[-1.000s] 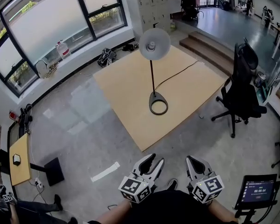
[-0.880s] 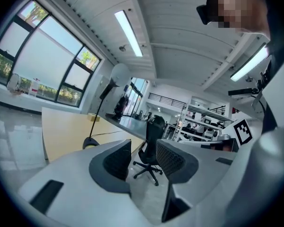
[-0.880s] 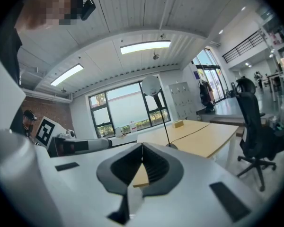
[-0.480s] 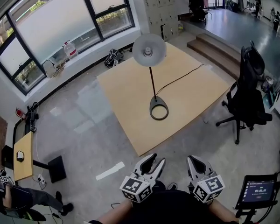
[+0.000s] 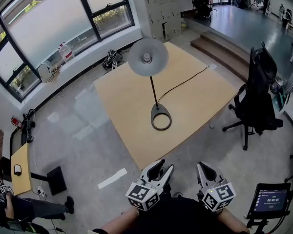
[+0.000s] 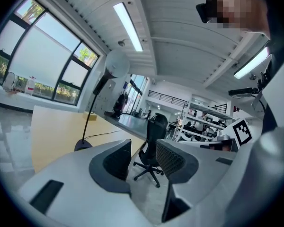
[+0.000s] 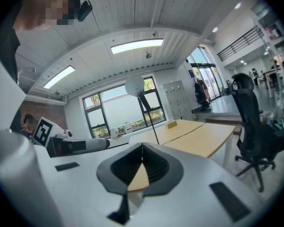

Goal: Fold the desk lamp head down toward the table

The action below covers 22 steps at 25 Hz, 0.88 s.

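Note:
A desk lamp stands upright on a large wooden table (image 5: pixel 195 94), with a round grey head (image 5: pixel 147 57) on a thin black stem and a ring-shaped base (image 5: pixel 161 117). Its black cord runs off toward the table's far edge. Both grippers are held low, short of the table's near corner and well away from the lamp. My left gripper (image 5: pixel 164 165) is open with nothing between its jaws. My right gripper (image 5: pixel 203 165) is shut and empty. The lamp head (image 6: pixel 117 64) shows up high in the left gripper view beyond that gripper (image 6: pixel 143 148). In the right gripper view the lamp head (image 7: pixel 134 85) rises above that gripper (image 7: pixel 142 148).
A black office chair (image 5: pixel 254 101) stands at the table's right side. A tablet on a stand (image 5: pixel 271 199) is at the lower right. A small side table (image 5: pixel 19 167) and a seated person (image 5: pixel 19 209) are at the lower left. A strip of white tape (image 5: pixel 112 178) lies on the floor.
The table and lamp have slid left and a little nearer in the head view as I move toward them. Both grippers keep their pose, left open and right shut.

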Motion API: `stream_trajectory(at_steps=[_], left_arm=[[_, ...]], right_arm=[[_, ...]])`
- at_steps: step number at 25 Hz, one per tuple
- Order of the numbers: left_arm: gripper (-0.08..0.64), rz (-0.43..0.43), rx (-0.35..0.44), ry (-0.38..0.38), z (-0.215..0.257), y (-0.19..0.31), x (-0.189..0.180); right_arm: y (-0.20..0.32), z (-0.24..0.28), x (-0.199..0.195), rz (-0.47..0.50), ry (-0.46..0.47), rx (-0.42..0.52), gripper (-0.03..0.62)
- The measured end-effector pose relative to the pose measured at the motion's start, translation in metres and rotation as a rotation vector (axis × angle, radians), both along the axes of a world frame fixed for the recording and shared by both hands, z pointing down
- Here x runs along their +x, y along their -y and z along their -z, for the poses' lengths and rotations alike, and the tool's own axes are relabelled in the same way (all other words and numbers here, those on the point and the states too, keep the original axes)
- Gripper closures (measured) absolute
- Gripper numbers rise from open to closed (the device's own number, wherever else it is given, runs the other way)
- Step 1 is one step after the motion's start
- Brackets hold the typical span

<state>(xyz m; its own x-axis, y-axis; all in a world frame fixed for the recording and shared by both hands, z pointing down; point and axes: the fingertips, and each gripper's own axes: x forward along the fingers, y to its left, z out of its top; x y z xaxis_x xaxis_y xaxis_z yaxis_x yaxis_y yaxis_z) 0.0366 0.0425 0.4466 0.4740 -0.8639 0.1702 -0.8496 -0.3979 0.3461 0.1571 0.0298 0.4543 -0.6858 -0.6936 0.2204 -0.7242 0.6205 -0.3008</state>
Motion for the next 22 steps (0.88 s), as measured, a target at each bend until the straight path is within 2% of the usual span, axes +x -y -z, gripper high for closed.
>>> stream_trajectory(at_steps=[4, 12, 18, 22], left_arm=[[0.39, -0.012, 0.008, -0.003, 0.001, 0.031, -0.003], [0.39, 0.009, 0.049, 0.004, 0.014, 0.095, -0.039], [0.39, 0.082, 0.152, 0.147, 0.049, 0.136, -0.079], [0.39, 0.089, 0.292, 0.212, 0.084, 0.154, -0.102]], right_arm=[[0.028, -0.001, -0.004, -0.013, -0.005, 0.001, 0.589], [0.092, 0.005, -0.037, 0.0, -0.018, 0.024, 0.589], [0.14, 0.029, -0.062, 0.002, 0.003, 0.058, 0.589], [0.171, 0.068, -0.078, -0.002, 0.013, 0.143, 0.589]])
